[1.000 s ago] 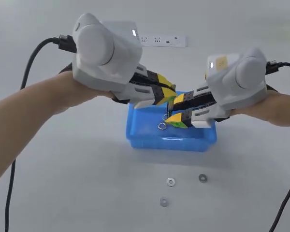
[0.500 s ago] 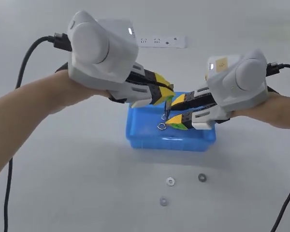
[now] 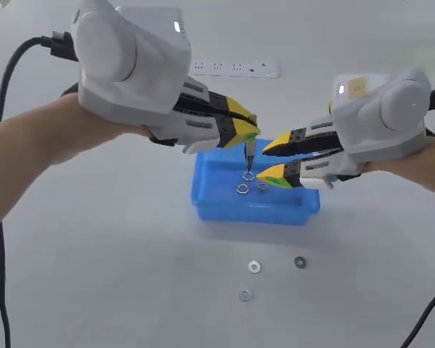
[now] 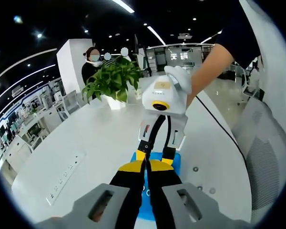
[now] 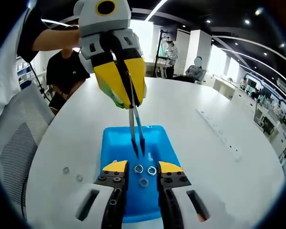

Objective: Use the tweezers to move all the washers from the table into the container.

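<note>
I see the white bench [image 3: 130, 275] carrying all the work. The left gripper [image 3: 248, 130], a white body with black-and-yellow jaws, hangs over the container; its jaws are pressed together, pinching a pair of slim metal tweezers [image 3: 249, 154] that point straight down. The right gripper [image 3: 264, 162], of the same build, faces it from the opposite side with its jaws spread and nothing between them. The rectangular blue plastic container [image 3: 254, 212] sits mid-bench, below both grippers. A white power strip [image 3: 235, 69] lies beyond it, toward the far edge. The tweezer tips stand slightly apart in the right gripper view, just above the container floor. Three small silver washers [image 3: 241, 189] lie close together inside the container. Three more loose washers [image 3: 254, 267] lie on the bench, between the container and the near edge.
</note>
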`<state>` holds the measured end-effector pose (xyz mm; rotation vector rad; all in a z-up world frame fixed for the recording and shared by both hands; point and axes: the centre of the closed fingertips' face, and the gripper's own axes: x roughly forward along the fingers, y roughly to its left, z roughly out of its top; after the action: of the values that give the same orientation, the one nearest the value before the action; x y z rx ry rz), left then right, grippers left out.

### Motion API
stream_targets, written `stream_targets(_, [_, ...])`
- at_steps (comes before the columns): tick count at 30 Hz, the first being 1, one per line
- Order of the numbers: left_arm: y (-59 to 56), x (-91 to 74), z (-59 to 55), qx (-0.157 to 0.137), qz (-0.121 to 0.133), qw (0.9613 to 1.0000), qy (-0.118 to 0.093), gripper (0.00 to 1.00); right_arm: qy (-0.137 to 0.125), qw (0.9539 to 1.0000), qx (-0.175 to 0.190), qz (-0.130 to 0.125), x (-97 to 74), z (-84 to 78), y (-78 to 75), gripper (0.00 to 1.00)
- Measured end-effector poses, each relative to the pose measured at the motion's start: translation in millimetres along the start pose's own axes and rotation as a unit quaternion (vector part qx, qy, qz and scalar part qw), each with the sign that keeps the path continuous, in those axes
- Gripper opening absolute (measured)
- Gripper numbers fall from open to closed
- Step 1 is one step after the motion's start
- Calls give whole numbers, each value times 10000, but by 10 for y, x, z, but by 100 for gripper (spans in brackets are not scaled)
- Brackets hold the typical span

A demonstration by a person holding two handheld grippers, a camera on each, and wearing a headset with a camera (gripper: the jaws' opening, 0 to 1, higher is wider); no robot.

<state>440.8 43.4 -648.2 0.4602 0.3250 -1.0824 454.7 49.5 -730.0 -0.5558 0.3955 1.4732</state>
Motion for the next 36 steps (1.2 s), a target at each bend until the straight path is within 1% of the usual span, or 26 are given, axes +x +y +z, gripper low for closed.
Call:
stream_targets(1, [-19, -22, 20, 25, -1, 10000, 6, 6, -65, 10000, -1, -11, -35, 45, 28, 24])
stream_targets(4, [-118, -114, 113, 91, -53, 9999, -25, 6, -142, 9999, -38, -81, -120, 118, 95, 25])
stream_targets(7, [-206, -160, 156, 181, -96, 9998, 5, 6, -211, 9997, -63, -124, -224, 184, 207, 25])
stream_targets(9, [-298, -211, 189, 231, -141, 9996, 6, 6, -239, 9996, -85, -137, -282, 211, 277, 26])
stream_targets(10, [-324, -227, 198, 240, -151, 9996, 4, 6, -261, 9995, -81, -139, -319, 226, 331, 26])
stream_targets(11, [-381, -253, 215, 256, -180, 9995, -1, 6, -277, 9995, -81, -135, -356, 235, 390, 26])
stream_targets(12, [-399, -263, 217, 251, -182, 9995, -7, 6, -271, 9995, -90, -124, -377, 236, 439, 27])
stream_targets(14, [-502, -301, 224, 265, -225, 9994, -16, 6, -245, 9996, -113, -130, -425, 228, 542, 27])
stream_targets(15, [-565, -323, 223, 260, -220, 9994, -24, 6, -258, 9995, -114, -128, -443, 228, 584, 27])
stream_targets(16, [-605, -338, 225, 253, -223, 9994, -48, 6, -308, 9994, -86, -119, -468, 236, 652, 27])
stream_targets(17, [-671, -350, 221, 212, -245, 9995, -67, 6, -327, 9994, -47, -109, -479, 237, 698, 27])
stream_targets(19, [-758, -358, 201, 212, -233, 9995, -55, 6, -334, 9994, -33, -102, -499, 222, 812, 28])
stream_targets(21, [-841, -356, 193, 178, -238, 9995, -64, 6, -325, 9994, 13, -71, -506, 203, 905, 29])
stream_targets(23, [-903, -360, 192, 134, -248, 9995, -116, 6, -293, 9996, 24, -44, -509, 173, 1015, 29])
stream_targets(25, [-970, -365, 159, 47, -254, 9995, -158, 6, -291, 9995, 103, -6, -507, 151, 1116, 29])
stream_targets(26, [-1008, -366, 115, 9, -270, 9995, -146, 6, -299, 9995, 120, 1, -503, 140, 1171, 30])
stream_targets(28, [-1067, -371, 57, -160, -338, 9992, -142, 6, -348, 9992, 204, 19, -495, 136, 1240, 32])
stream_targets(29, [-1085, -375, 40, -241, -348, 9989, -190, 6, -389, 9989, 241, 54, -487, 135, 1297, 33])
stream_targets(32, [-1118, -397, -60, -321, -323, 9988, -151, 6, -444, 9983, 329, 210, -465, 121, 1424, 35])
stream_targets(33, [-1123, -406, -73, -342, -316, 9988, -165, 6, -467, 9977, 383, 306, -454, 110, 1478, 35])
stream_targets(36, [-1157, -426, -97, -446, -313, 9981, -293, 6, -514, 9965, 500, 434, -433, 81, 1543, 36])
